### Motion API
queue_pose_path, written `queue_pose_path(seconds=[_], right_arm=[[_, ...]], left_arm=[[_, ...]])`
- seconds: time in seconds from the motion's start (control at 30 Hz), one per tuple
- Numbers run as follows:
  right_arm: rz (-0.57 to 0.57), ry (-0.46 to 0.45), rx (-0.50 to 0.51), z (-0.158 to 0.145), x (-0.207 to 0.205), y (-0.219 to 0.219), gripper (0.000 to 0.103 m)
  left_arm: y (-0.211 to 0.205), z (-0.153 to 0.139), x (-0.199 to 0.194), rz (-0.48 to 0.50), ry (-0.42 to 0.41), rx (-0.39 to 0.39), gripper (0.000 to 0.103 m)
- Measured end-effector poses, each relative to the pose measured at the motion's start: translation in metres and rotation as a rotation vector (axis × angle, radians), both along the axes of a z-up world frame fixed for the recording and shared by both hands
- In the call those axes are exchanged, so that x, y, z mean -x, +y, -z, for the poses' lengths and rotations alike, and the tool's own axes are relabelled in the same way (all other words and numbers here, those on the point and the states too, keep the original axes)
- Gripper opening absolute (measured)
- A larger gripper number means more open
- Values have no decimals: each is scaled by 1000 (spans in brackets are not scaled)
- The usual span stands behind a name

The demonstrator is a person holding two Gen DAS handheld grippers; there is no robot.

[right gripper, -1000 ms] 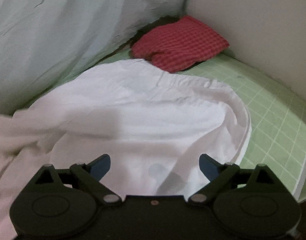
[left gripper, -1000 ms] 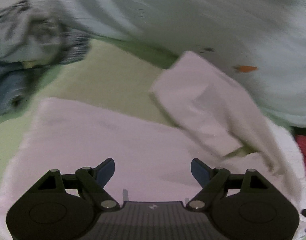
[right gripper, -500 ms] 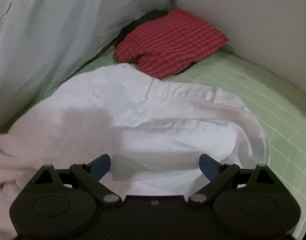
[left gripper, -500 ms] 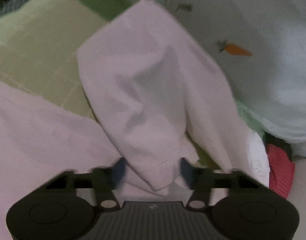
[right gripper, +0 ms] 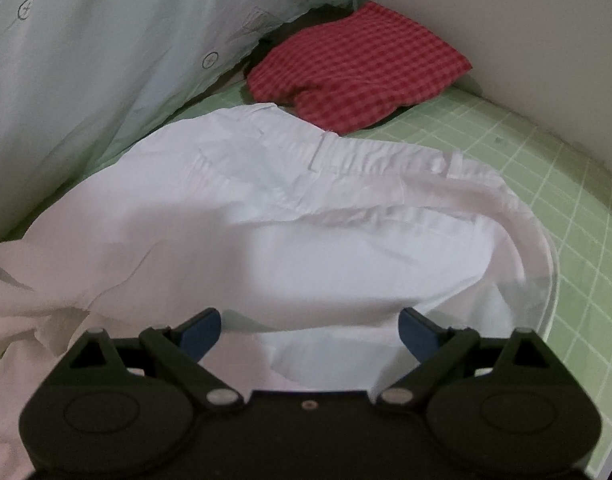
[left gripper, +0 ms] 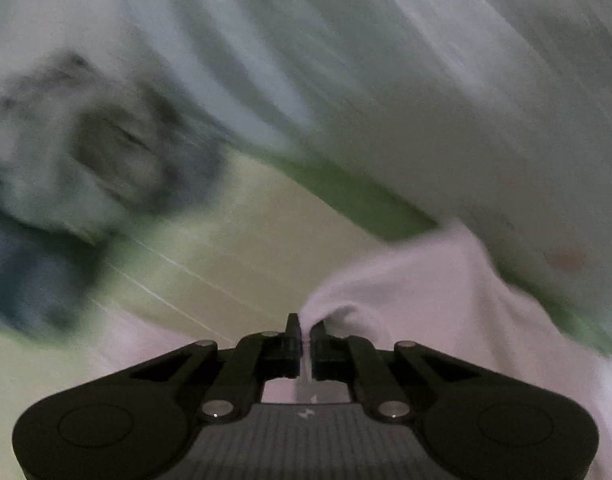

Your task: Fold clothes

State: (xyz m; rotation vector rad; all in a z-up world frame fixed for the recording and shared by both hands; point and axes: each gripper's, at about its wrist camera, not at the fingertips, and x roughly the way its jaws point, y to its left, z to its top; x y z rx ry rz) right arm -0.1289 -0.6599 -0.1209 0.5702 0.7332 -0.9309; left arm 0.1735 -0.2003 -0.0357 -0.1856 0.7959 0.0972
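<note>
Left tongs [left gripper: 304, 330] are clenched on a pinch of the white garment [left gripper: 434, 300]; a thin fold of cloth is seen squeezed between the two fingers, with the fabric rising to a small peak just above the tips. From that pinch the cloth trails down and to the right, over the green gridded mat [left gripper: 233, 264].

The left wrist view is heavily motion-blurred. A pale sheet [left gripper: 386, 60] with faint orange prints fills the top and right. A grey and blue heap [left gripper: 85, 168] is seen at the left on the mat, probably more clothes, but detail cannot be resolved.

Right tongs [right gripper: 310, 326] are released: blue pads [right gripper: 203, 326] stand wide apart, nothing is pressed between them. They hang just above the near edge of the white garment [right gripper: 285, 220], whether touching cannot be told from this angle.

In the right wrist view the garment is spread crumpled over the green mat [right gripper: 546, 200], with a seamed band running across its far side and its right edge curled over in a rounded fold. The left end is bunched into loose creases.

A red checked cloth [right gripper: 358, 68] is folded at the far corner, just beyond the garment and against a plain white wall [right gripper: 526, 20]. The pale sheet [right gripper: 105, 40], printed with small outline figures, rises along the left.
</note>
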Motion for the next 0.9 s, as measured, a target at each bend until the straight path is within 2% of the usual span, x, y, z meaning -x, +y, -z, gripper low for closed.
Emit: queue_pose_path(seconds=[0.07,0.13,0.4,0.57,0.7,0.83,0.9], right_arm=[[-9,3,0,0,-1,1,96],[-22,4,-3,0,-4,3,96],[-83,-7,0,-6,-18,16,96],[-113,-24,-6,-13,-30,14,96],[-153,-48,25,-25,-55,4,96],[-180,-91,22,-31,-92,-15,96],[-190,-116,11,-32,-112,-27,96]], left_arm=[[33,-12,-2,-108,-37,-22,5],[55,-17,-4,-170,-44,-7,5],[59,6,14,-168,28,10,8],[67,19,18,-172,63,49,17],[72,28,14,-175,93,61,21],[79,41,10,-206,123,88,35],[81,46,8,-221,134,96,38]])
